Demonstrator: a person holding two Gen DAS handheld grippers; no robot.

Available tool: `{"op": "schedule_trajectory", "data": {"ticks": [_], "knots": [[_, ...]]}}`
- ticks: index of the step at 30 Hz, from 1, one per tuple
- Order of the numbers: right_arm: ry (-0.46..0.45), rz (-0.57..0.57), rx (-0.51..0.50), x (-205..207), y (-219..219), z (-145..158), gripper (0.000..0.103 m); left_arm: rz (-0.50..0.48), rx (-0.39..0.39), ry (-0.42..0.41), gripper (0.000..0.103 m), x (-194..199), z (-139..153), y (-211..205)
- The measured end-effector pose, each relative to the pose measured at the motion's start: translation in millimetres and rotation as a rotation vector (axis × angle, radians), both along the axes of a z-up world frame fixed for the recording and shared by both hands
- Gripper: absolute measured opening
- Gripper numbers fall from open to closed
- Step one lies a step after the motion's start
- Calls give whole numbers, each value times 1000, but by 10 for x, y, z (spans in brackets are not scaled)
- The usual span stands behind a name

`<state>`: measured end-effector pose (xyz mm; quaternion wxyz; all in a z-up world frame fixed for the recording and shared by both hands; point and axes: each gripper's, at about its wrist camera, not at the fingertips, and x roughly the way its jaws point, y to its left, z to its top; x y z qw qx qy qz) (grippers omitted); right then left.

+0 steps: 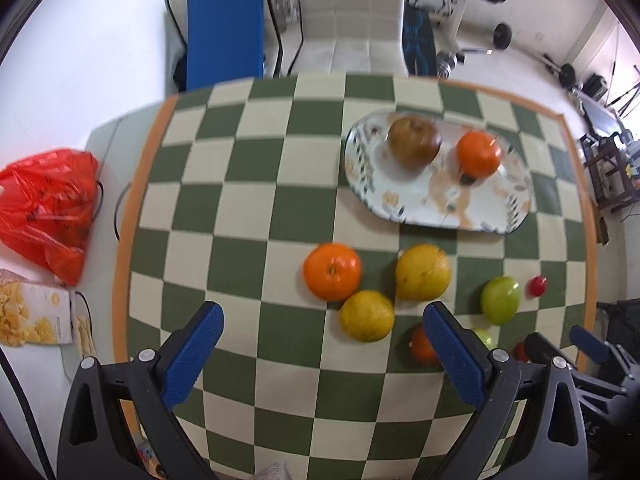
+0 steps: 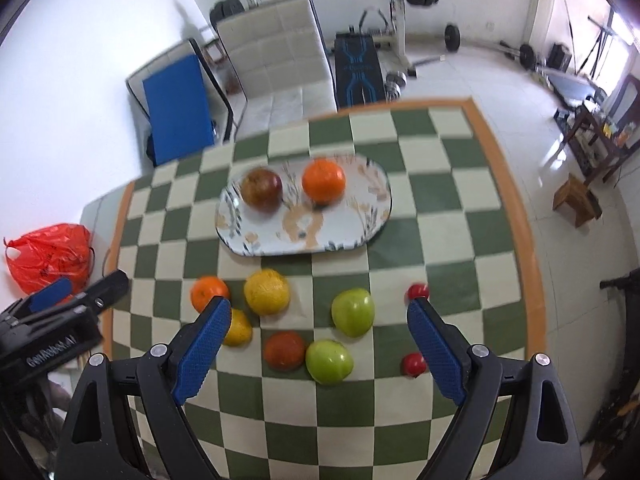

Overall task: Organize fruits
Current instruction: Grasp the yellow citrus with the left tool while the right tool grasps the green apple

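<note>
We held both grippers wide open above the checkered tablecloth [image 2: 440, 216], neither touching any fruit. Our left gripper [image 1: 322, 322] hovered on the near side of the oval plate [image 1: 416, 200], its blue fingers [image 1: 192, 356] spread with nothing between them; our right gripper [image 2: 320, 320] hung likewise, fingers [image 2: 436, 352] parted and empty.

The plate carried two fruits: a brownish-red apple [image 2: 262, 190] and an orange [image 2: 323, 181] just beside it. The rest of the fruit lay on the cloth, on the near side of the plate. Nearest the plate sat a yellow citrus [image 2: 267, 291], with a second orange [image 2: 209, 292] to its left and another yellow fruit [image 2: 239, 328] partly hidden behind our right gripper's finger. Closer to us lay a dark red fruit [image 2: 285, 350] touching a green apple [image 2: 329, 361], with a second green apple [image 2: 353, 312] just beyond. Two small red fruits [image 2: 414, 364] lay off to the right of the plate's near side. A red plastic bag [image 1: 50, 204] sat beyond the cloth's left edge.
</note>
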<state>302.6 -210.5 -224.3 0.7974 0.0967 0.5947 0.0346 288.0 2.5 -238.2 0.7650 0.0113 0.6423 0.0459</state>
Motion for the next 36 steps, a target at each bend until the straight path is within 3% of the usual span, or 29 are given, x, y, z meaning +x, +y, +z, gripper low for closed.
{"op": "schedule_trajectory", "data": {"ticks": [6, 8, 12, 13, 15, 18, 22, 26, 29, 33, 36], "knots": [[226, -1, 65, -13, 18, -1028, 89, 2, -29, 116, 102, 18, -466, 39], [289, -6, 74, -39, 22, -1308, 80, -11, -31, 144, 102, 42, -577, 19], [366, -4, 112, -98, 49, -1721, 72, -80, -31, 181, 102, 112, -783, -100], [371, -2, 128, -113, 52, -1777, 64, -97, -29, 189, 102, 131, -832, -130], [366, -5, 165, -151, 41, -1834, 63, -136, -19, 217, 102, 157, -954, -206], [355, 19, 126, -217, 58, -1830, 63, -200, -1, 245, 100, 172, -1121, -320], [373, 11, 114, -297, -25, -1827, 63, -237, -10, 263, 76, 184, -1247, -406], [392, -10, 138, -328, -141, -1857, 63, -267, 36, 252, 74, 130, -1283, -474], [392, -8, 132, -321, -133, -1857, 63, -280, 1, 253, 56, 46, -1300, -480], [405, -19, 151, -254, -112, -1901, 63, -260, 4, 250, 56, -59, -1295, -423], [421, -15, 160, -238, -110, -1942, 63, -193, -42, 277, 56, -186, -1292, -273]]}}
